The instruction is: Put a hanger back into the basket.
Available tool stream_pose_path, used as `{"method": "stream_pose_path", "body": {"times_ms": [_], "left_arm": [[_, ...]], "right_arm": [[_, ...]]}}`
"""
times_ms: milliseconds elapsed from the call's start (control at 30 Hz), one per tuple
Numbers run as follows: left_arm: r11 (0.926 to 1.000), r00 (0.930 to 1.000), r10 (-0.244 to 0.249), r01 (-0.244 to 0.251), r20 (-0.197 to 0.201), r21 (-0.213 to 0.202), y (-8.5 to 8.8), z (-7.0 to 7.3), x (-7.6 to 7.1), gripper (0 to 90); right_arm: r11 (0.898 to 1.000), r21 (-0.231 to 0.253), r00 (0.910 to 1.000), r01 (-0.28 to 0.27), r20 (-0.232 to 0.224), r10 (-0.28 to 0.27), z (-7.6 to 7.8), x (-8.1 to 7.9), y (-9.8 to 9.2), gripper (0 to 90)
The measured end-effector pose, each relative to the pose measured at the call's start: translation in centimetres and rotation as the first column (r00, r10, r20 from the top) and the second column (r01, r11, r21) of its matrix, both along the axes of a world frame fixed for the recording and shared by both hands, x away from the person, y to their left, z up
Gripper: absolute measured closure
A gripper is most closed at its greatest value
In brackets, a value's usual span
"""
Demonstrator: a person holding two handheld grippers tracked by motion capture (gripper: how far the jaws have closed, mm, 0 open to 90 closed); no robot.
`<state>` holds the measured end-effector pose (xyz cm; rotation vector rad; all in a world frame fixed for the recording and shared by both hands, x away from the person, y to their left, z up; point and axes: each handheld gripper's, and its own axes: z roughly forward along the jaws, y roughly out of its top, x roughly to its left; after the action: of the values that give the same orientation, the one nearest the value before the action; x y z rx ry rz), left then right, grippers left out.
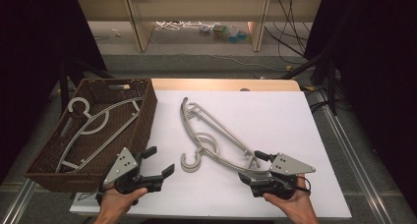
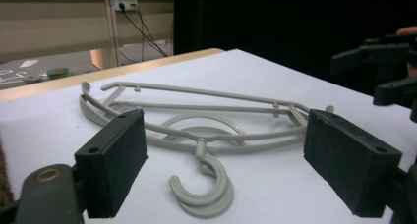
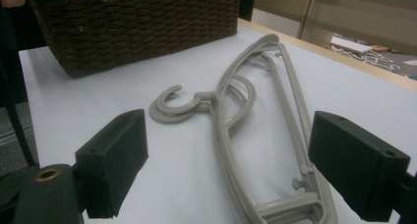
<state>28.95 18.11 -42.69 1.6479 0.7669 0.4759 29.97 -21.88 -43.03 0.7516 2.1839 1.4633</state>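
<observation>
A basket (image 1: 140, 117) sits at the table's (image 1: 305, 135) left edge with a hanger (image 1: 93, 123) inside; right of it, mid-table, stacked hangers (image 1: 216, 138) lie, hooks toward the near-left

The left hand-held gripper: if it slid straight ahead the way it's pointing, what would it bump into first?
Most likely the hooks of the grey hangers on the white table; they lie straight ahead between the open jaws of the left hand-held gripper.

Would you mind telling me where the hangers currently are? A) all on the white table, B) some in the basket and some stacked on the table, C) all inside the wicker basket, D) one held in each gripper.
B: grey hangers lie in the wicker basket, and stacked hangers rest on the white table, with both grippers open and empty.
</observation>
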Motion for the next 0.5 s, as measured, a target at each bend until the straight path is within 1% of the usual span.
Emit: {"method": "stream_pose_path", "body": {"times_ms": [33,67,100,200,233,267,300,333,367,400,433,467,500], "left_arm": [[0.9999,0.9999,-0.013,0.013,0.011,-0.002,-0.1,-0.1,0.0,15.8],[0.9998,0.9998,-0.017,0.017,0.013,0.005,-0.1,-0.1,-0.1,15.8],[0.9998,0.9997,-0.019,0.019,0.013,0.011,0.0,-0.1,-0.2,15.8],[0.9999,0.9999,-0.009,0.009,0.014,0.008,0.1,-0.2,-0.3,15.8],[0.9999,0.9999,-0.007,0.007,0.015,0.010,0.1,-0.2,-0.3,15.8],[0.9999,0.9999,-0.005,0.005,0.014,0.009,0.1,-0.3,-0.3,15.8],[1.0000,0.9999,-0.005,0.005,0.010,0.005,0.0,-0.4,-0.3,15.8],[0.9999,0.9999,-0.008,0.008,0.007,0.012,-0.1,-0.4,-0.3,15.8],[0.9996,0.9998,-0.015,0.014,0.015,0.026,-0.1,-0.6,-0.4,15.9],[0.9996,0.9998,-0.015,0.014,0.015,0.026,-0.1,-0.6,-0.4,15.9],[0.9994,0.9997,-0.018,0.017,0.017,0.029,-0.2,-0.6,-0.4,15.9],[0.9994,0.9997,-0.018,0.018,0.017,0.028,-0.2,-0.6,-0.4,15.9],[0.9996,0.9998,-0.016,0.016,0.015,0.022,-0.2,-0.6,-0.4,15.9]], "right_arm": [[1.000,-0.001,1.0000,-0.006,0.000,0.006,0.0,0.0,0.1,16.0],[1.000,-0.001,1.0000,-0.006,0.000,0.006,0.0,0.0,0.1,16.0],[1.000,0.003,0.9997,-0.006,-0.022,0.006,-0.1,0.0,0.3,16.0],[1.000,-0.003,0.9997,-0.020,-0.016,0.020,-0.2,0.2,0.3,15.9],[1.000,-0.005,0.9992,-0.023,-0.031,0.023,-0.2,0.2,0.4,16.0],[1.000,-0.005,0.9992,-0.023,-0.031,0.023,-0.2,0.2,0.4,16.0],[1.000,-0.015,0.9997,-0.016,-0.019,0.016,-0.2,0.3,0.5,15.9],[1.000,-0.023,0.9997,-0.021,-0.012,0.021,-0.2,0.4,0.6,15.9],[0.999,-0.028,0.9997,-0.022,-0.015,0.022,-0.2,0.6,0.8,15.9],[0.999,-0.028,0.9997,-0.022,-0.015,0.022,-0.2,0.6,0.8,15.9],[0.999,-0.037,0.9994,-0.025,-0.025,0.024,-0.1,0.7,1.0,15.9],[0.998,-0.055,0.9993,-0.030,-0.024,0.028,-0.1,0.9,1.2,15.9],[0.997,-0.071,0.9988,-0.039,-0.033,0.037,0.0,1.1,1.4,15.9]]}}
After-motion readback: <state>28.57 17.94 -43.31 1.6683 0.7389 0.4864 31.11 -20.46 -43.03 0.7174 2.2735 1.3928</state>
